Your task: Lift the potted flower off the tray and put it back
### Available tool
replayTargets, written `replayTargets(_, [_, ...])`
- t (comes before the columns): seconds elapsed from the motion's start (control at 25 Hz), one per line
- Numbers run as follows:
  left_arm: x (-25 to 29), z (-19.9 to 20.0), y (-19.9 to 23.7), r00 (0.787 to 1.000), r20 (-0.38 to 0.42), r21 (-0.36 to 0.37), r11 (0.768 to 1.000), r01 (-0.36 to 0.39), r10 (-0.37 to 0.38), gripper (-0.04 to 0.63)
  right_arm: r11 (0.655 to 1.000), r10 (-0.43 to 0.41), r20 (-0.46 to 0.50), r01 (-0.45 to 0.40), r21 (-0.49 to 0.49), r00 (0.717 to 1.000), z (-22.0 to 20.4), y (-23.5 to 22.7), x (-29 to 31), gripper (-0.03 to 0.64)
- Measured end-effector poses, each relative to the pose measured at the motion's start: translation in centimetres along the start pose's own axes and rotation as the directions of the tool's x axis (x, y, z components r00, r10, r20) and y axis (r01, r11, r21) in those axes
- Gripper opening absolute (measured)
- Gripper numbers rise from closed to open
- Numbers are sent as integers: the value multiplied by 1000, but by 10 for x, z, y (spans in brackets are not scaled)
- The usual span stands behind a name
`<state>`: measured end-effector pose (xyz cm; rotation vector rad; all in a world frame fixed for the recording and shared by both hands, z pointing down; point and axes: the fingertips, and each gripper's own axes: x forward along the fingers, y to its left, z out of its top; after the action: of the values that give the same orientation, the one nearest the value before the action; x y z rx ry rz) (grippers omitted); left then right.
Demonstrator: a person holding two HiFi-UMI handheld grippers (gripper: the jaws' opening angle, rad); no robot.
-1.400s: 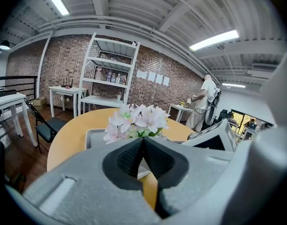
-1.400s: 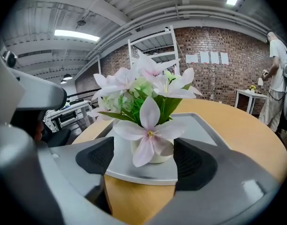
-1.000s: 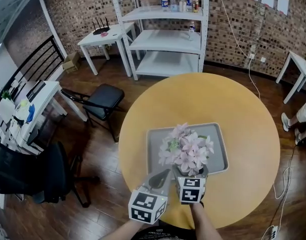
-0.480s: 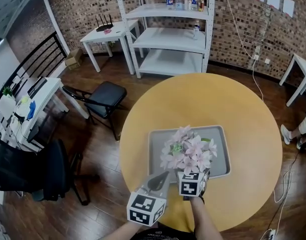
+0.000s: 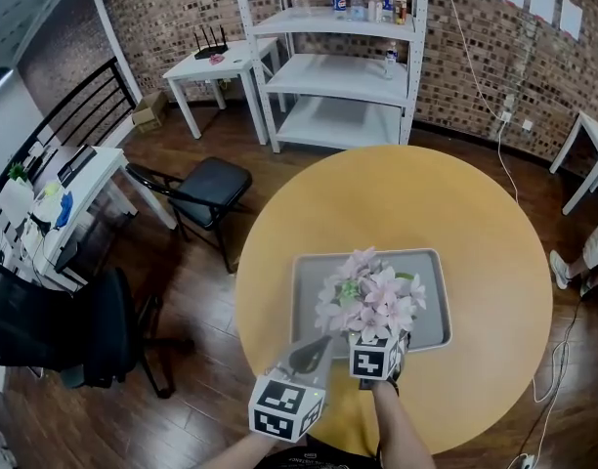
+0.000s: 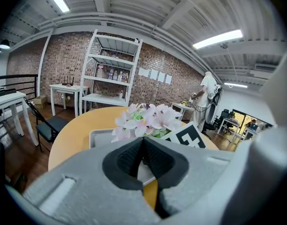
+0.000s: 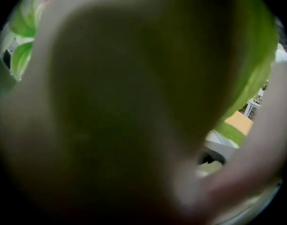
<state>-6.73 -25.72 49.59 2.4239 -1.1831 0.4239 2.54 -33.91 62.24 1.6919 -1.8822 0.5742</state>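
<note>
The round yellow surface (image 5: 475, 223) fills the middle of the head view, on a wooden floor; behind it stands a white shelf unit (image 5: 338, 76) with bottles on its top shelf, against a brick wall; a black chair (image 5: 206, 184) sits just off the surface's left edge. A grey tray (image 5: 431, 311) lies on the near half of the surface; the potted flower (image 5: 369, 296) stands inside the tray, at its near edge, its pale pink blossoms spreading wide enough to hide the pot from above. The right claw (image 5: 378, 355) reaches in under those blossoms from the near side, marker cube uppermost; its jaws have just been opening and stand released; blurred petals and green leaves press against its own camera and mask the jaws, so whether the pot sits between them cannot be told. The left claw (image 5: 317, 345) hovers just left of the plant, above the tray's near rim; it is clenched, its dark pads (image 6: 155, 156) meeting with nothing between them; beyond them its view shows the blossoms and the tray's edge.
</note>
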Motion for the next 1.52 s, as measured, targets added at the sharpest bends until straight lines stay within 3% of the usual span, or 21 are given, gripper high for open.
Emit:
replayTargets(0.48, [-14,0,5,999,37,-16,999,-40,40,3,999,34,25,-35,18,999,-1,2,-21,532])
replayTargets(1.04, [-36,-9,3,988,94,-58,991,-117,122,5,999,52,139,-52,-8,989,31,-10,-118,534])
replayTargets(1.52, [-50,-5,-13,979,146,-32,990,-138,141,3,996,87,197,-80,-41,977,41,-2,-177,534])
